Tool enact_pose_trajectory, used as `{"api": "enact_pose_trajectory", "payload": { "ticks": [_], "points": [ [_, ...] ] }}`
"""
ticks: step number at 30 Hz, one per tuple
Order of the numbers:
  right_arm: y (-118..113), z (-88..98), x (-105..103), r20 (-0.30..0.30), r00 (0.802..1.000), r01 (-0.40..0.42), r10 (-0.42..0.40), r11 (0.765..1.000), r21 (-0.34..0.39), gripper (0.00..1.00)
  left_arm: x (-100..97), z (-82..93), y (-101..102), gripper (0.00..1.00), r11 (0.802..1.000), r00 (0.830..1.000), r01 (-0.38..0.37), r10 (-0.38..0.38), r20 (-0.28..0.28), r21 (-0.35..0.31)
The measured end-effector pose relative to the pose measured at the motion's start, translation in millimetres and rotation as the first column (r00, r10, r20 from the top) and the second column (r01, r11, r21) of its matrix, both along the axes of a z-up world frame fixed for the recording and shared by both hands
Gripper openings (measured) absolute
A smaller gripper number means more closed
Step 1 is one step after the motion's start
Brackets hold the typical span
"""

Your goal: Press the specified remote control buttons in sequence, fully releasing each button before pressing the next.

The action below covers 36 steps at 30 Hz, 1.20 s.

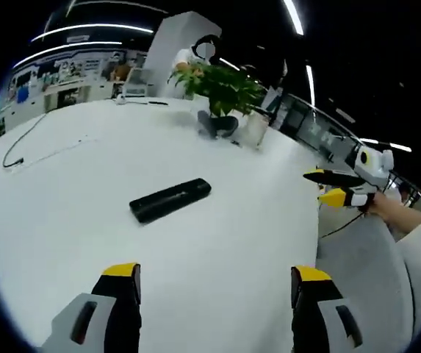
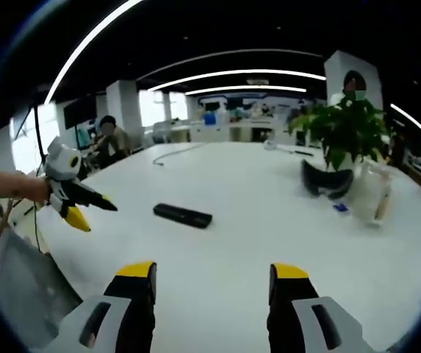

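One black remote [image 1: 170, 199] on the table [image 1: 225, 243], well ahead of both open tools.

The white table [image 1: 217, 243] lay bare around the black remote [image 1: 170, 199], with open surface on every side of it, so the way in from either near edge was free. The left hand-held gripper [image 1: 215, 283] and right hand-held gripper [image 2: 211, 281] hung over the near edges with jaws apart, both well apart from the remote. Farther back stood a potted plant [image 2: 346, 129], a dark headset [image 2: 326, 180] at its foot and a clear container [image 2: 372, 195] beside it. A thin cable [image 1: 20, 143] trailed across the far corner.
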State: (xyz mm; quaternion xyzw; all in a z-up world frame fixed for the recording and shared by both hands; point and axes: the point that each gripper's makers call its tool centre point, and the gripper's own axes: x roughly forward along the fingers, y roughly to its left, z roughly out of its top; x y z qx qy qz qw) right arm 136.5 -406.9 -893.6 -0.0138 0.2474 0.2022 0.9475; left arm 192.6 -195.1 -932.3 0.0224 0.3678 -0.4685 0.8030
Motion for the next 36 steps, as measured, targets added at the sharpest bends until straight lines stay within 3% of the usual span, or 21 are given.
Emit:
{"api": "enact_pose_trajectory", "payload": {
  "ticks": [7, 12, 19, 22, 29, 33, 36],
  "points": [
    [-1, 0.2, -1, -0.001, 1.0, 0.003, -0.003, 1.0, 0.007, 0.58, 27.8, -10.4, -3, 0.8, 0.997, 0.999, 0.047, -0.045, -0.026, 0.054],
    [1, -1.1, -2, -0.007, 1.0, -0.007, 0.007, 1.0, 0.007, 0.56, 43.6, -20.2, 1, 0.77, 0.974, 0.991, 0.13, -0.135, 0.011, 0.185],
    [3, -3.5, -4, -0.023, 0.999, -0.021, 0.022, 1.0, 0.015, 0.52, 67.2, -22.6, -5, 0.73, 0.961, 0.985, 0.161, -0.169, 0.018, 0.227],
    [8, -5.2, -6, -0.034, 0.998, -0.051, 0.052, 0.998, 0.021, 0.46, 69.4, -26.5, -9, 0.68, 0.952, 0.981, 0.194, -0.193, -0.03, 0.236],
    [10, -7.6, -6, -0.047, 0.997, -0.064, 0.065, 0.998, 0.025, 0.44, 84.4, -39.4, -14, 0.63, 0.898, 0.961, 0.263, -0.278, -0.009, 0.353],
    [11, -9.3, -7, -0.058, 0.996, -0.069, 0.071, 0.997, 0.034, 0.43, 84.0, -48.8, -18, 0.61, 0.846, 0.933, 0.336, -0.36, -0.021, 0.415],
    [12, -11.4, -7, -0.069, 0.994, -0.077, 0.08, 0.996, 0.04, 0.41, 85.6, -52.7, -20, 0.58, 0.824, 0.925, 0.354, -0.379, -0.034, 0.442]
  ]
}}
